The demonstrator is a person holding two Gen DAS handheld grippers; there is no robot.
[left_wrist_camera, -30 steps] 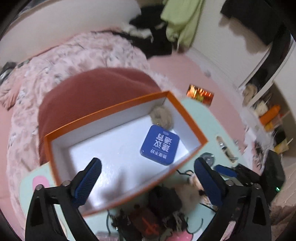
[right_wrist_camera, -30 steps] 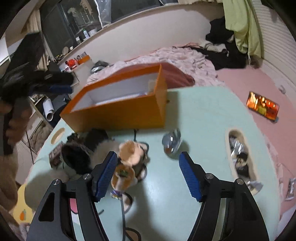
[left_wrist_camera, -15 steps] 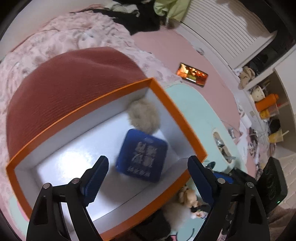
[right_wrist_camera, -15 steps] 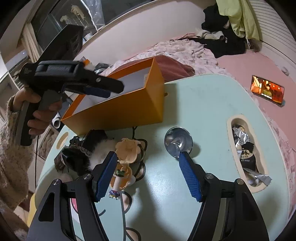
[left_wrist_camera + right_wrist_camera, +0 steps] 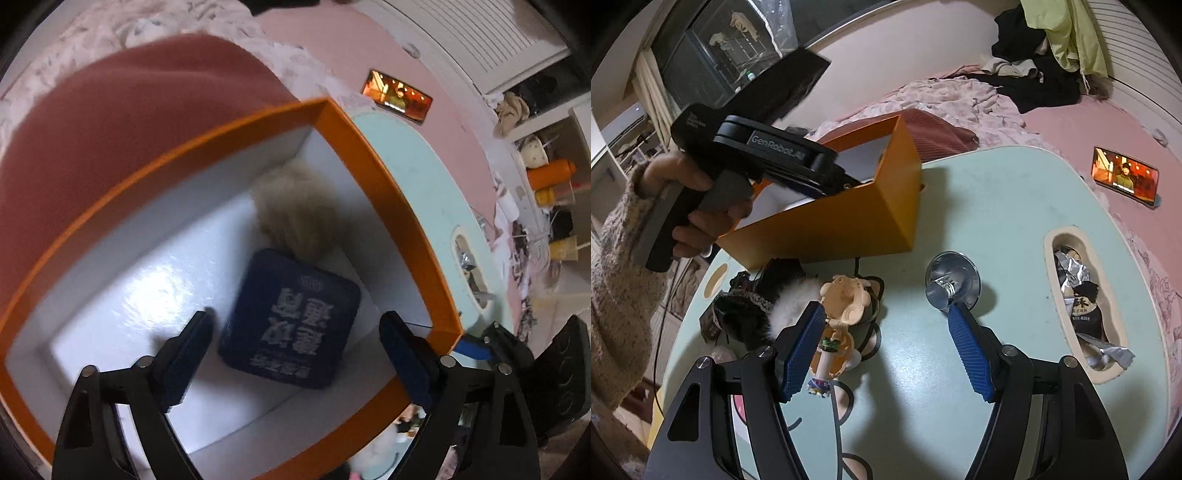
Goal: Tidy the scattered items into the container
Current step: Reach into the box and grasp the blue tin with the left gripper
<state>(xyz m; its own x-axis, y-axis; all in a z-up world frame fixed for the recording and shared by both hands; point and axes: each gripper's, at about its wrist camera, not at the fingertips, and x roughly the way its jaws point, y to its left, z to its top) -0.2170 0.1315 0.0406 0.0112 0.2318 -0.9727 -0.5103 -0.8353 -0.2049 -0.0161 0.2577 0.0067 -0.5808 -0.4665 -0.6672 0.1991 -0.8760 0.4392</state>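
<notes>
The orange box (image 5: 391, 206) with white inside holds a blue square tin (image 5: 291, 317) and a beige fur pompom (image 5: 295, 214). My left gripper (image 5: 295, 354) is open and empty, reaching down into the box just above the tin. In the right wrist view the box (image 5: 842, 225) stands on the pale green table, with the left gripper's body above its rim. My right gripper (image 5: 886, 350) is open and empty above the table, between a cream toy figure (image 5: 846, 306) and a round silver mirror (image 5: 953, 284). A black and white fluffy item (image 5: 757, 314) lies left of the figure.
A cut-out in the table (image 5: 1082, 306) holds foil wrappers. A black cable (image 5: 842, 424) loops near the front. A phone with a lit screen (image 5: 1123, 181) lies on the pink floor. A dark red cushion (image 5: 122, 122) and bedding lie behind the box.
My left gripper has moved forward and down into the box, close over the blue tin. My right gripper has moved nearer the mirror and the toy figure. Both stayed open.
</notes>
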